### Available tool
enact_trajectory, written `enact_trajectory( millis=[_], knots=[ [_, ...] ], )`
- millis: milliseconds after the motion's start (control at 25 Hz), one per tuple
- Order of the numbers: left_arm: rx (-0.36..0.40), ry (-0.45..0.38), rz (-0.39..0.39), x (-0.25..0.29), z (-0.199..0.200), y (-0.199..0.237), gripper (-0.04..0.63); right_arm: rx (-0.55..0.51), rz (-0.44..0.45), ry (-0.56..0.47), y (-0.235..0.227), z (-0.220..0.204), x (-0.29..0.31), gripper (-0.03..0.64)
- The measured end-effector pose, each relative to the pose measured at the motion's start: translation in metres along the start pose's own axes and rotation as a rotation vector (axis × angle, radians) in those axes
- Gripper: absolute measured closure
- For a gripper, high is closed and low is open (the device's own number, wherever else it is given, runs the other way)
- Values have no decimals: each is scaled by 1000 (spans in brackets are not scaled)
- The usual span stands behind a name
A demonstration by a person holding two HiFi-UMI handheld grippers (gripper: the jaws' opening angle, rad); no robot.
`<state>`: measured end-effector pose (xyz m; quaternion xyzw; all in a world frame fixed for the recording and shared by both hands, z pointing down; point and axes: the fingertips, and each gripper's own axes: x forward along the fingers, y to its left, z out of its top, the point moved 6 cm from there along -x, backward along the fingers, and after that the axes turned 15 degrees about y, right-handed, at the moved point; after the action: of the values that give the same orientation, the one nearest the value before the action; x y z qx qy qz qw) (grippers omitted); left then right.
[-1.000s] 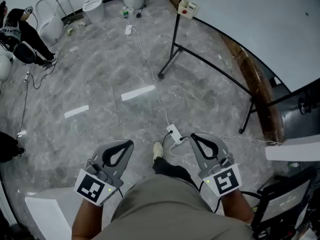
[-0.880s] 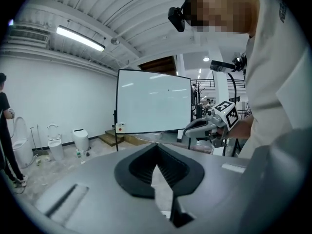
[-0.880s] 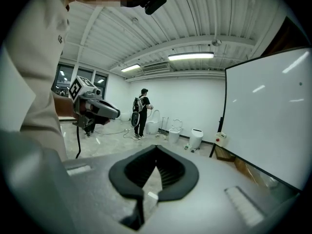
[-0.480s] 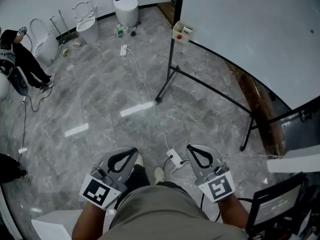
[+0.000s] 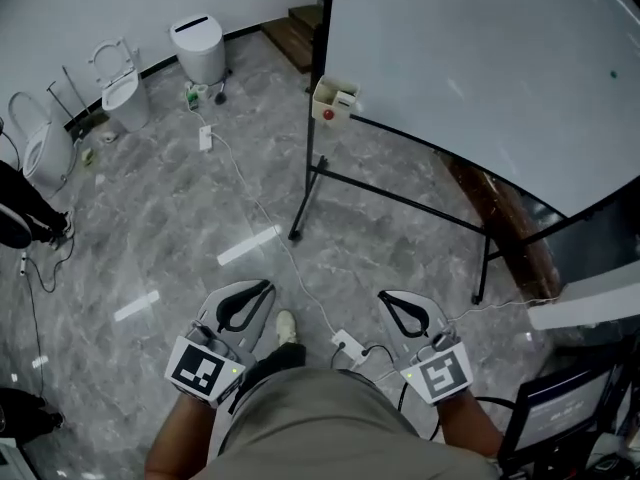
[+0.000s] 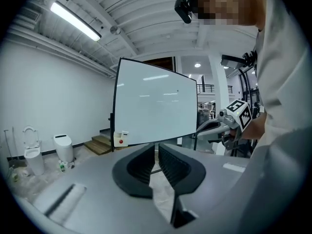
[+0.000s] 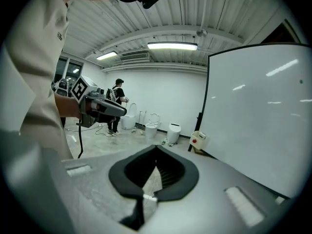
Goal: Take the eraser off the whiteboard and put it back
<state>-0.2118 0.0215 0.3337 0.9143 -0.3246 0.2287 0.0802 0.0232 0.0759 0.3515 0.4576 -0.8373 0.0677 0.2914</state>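
Standing nearby, I see the eraser (image 5: pixel 335 100), a little cream block with a red dot, I think, at the bottom left corner of the whiteboard (image 5: pixel 480 68), well away from both tools. It looks light and hard, so pinch its two sides. The left gripper (image 6: pixel 156 147) has just been opening a crack, with nothing in it; the right gripper (image 7: pixel 156 150) is closed tight, empty.
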Motion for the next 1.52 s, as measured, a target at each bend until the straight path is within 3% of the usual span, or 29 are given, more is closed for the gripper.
enact_trajectory(
  millis=[360, 680, 1200, 1520],
  knots=[
    [105, -8, -87, 94, 26, 114, 500, 90, -126, 42, -36, 51, 72, 615],
    [108, 21, -70, 186, 55, 153, 466, 92, -153, 68, -85, 59, 111, 615],
    [82, 83, 152, 381, 118, 178, 360, 62, -134, 71, -261, 48, 137, 614],
    [44, 170, 308, 474, 120, 195, 296, 70, -133, 121, -344, 14, 136, 615]
  ],
)
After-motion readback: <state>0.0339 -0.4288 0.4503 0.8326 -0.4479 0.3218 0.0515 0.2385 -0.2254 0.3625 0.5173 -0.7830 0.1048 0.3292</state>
